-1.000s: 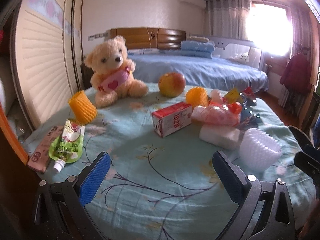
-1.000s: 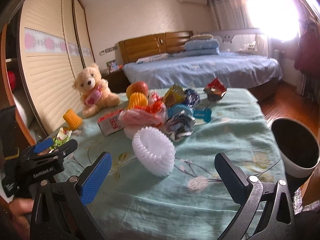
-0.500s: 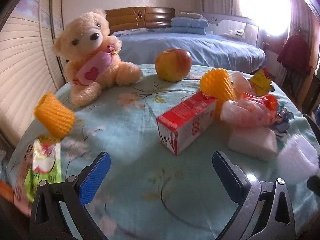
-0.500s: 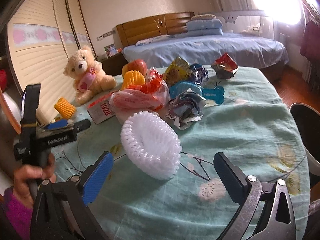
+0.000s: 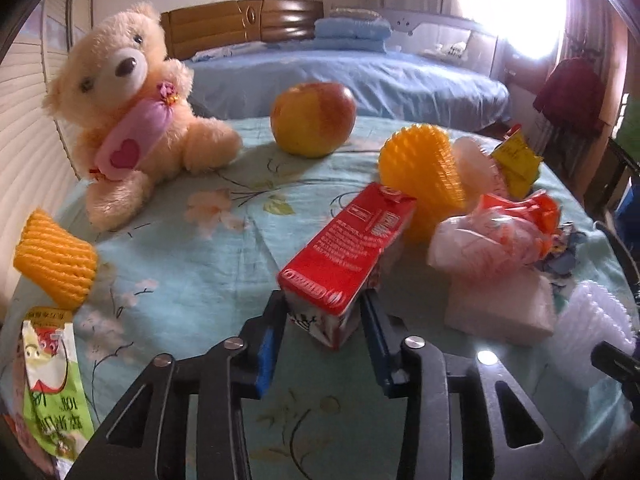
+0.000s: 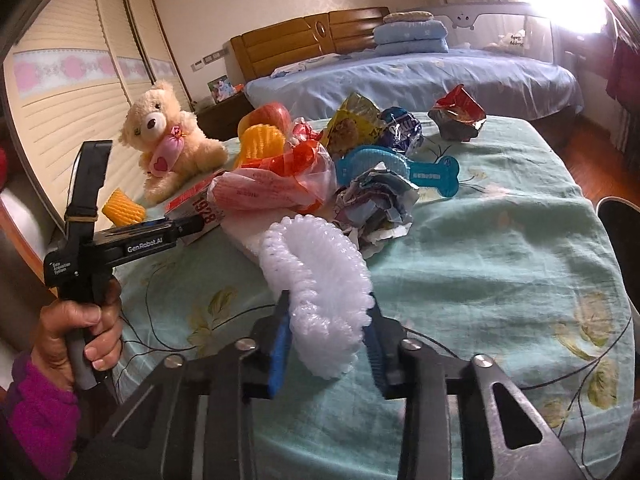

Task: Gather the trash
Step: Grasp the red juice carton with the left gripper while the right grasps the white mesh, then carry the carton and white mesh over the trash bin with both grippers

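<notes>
My left gripper (image 5: pixel 323 320) is shut on the near end of a red milk carton (image 5: pixel 352 248) that rests tilted on the table; the carton also shows in the right wrist view (image 6: pixel 196 210). My right gripper (image 6: pixel 328 340) is shut on a white foam fruit net (image 6: pixel 320 280), which bulges up between the blue pads. Other trash lies around: a red and white plastic bag (image 5: pixel 500 236), a white foam block (image 5: pixel 500 304), a yellow foam net (image 5: pixel 420 168), another yellow net (image 5: pixel 54 260), a green pouch (image 5: pixel 52 384), and crumpled wrappers (image 6: pixel 376 204).
A teddy bear (image 5: pixel 128 112) and an apple (image 5: pixel 312 118) sit at the back of the round table with the teal floral cloth (image 5: pixel 192 264). A blue bone-shaped comb (image 6: pixel 400 166) lies among the wrappers. A dark bin (image 6: pixel 624 248) stands off the table's right edge. A bed stands behind.
Both grippers moved forward and closed. The left one closed on the red carton, the right one on the white foam net.
</notes>
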A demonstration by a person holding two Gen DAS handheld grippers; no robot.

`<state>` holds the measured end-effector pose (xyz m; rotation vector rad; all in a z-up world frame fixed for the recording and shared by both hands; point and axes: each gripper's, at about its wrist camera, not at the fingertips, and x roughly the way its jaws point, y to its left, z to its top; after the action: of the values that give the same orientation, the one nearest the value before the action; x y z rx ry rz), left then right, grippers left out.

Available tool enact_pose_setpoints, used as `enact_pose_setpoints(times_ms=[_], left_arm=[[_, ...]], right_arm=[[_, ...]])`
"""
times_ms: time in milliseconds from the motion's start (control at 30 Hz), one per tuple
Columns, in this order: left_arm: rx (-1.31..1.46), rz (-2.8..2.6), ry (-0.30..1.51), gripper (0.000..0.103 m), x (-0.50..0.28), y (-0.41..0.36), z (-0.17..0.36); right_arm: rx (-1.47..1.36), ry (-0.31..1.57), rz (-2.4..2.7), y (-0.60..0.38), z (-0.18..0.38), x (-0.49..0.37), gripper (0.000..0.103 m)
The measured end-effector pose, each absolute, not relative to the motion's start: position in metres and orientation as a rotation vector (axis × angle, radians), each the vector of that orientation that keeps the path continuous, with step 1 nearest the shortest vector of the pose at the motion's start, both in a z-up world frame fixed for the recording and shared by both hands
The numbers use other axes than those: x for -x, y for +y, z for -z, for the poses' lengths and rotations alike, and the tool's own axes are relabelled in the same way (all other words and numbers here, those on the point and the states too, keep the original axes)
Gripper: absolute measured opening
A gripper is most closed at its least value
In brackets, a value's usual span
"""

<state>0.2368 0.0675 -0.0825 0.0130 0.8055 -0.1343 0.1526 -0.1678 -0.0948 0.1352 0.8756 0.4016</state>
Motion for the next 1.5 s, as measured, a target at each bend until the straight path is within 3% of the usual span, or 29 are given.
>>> enact_pose_setpoints(times_ms=[167, 667, 1500], left_arm=[[0.011, 0.126, 0.78, 0.035, -0.206, 0.072, 0.079], [0.042, 0.218, 0.744, 0.034, -0.106, 0.041, 0.045], [-0.101, 0.479, 0.776, 0.035, -0.12, -0.086, 0.045]], right_arm=[[-0.174, 0.876, -0.416, -0.175, 0.092, -0.149, 0.025], [-0.187, 0.819, -0.386, -0.213, 0.072, -0.115, 0.024], [-0.247, 0.781, -0.189, -0.315, 0.068, -0.108, 0.024]])
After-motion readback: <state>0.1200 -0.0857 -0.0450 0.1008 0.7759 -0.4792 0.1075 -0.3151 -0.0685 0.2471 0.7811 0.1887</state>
